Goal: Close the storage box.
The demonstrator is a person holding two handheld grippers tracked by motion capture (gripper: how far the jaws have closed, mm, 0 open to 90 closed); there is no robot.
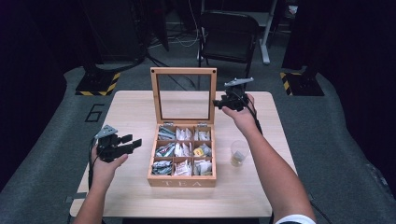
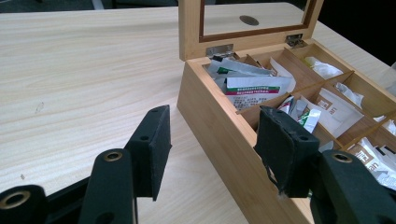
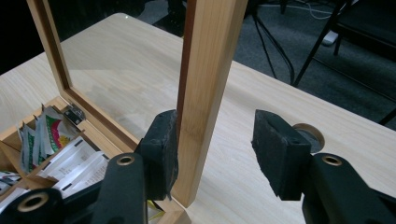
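At table's one o'clock, right gripper [image 1: 223, 103], jaws apart, one pad touching upright lid [image 1: 183, 71]; nudge risks slamming it. Left gripper [image 1: 131, 141] gaping, empty.

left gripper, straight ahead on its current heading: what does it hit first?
Most likely the tea box. The open left gripper points at the box's near wooden side wall, which sits in the gap between its jaws, with bare table on the left. Depth is unclear, but nothing else lies between.

Dark room, grey floor [image 1: 51, 140], black chair [image 1: 229, 35] behind table [image 1: 130, 107].
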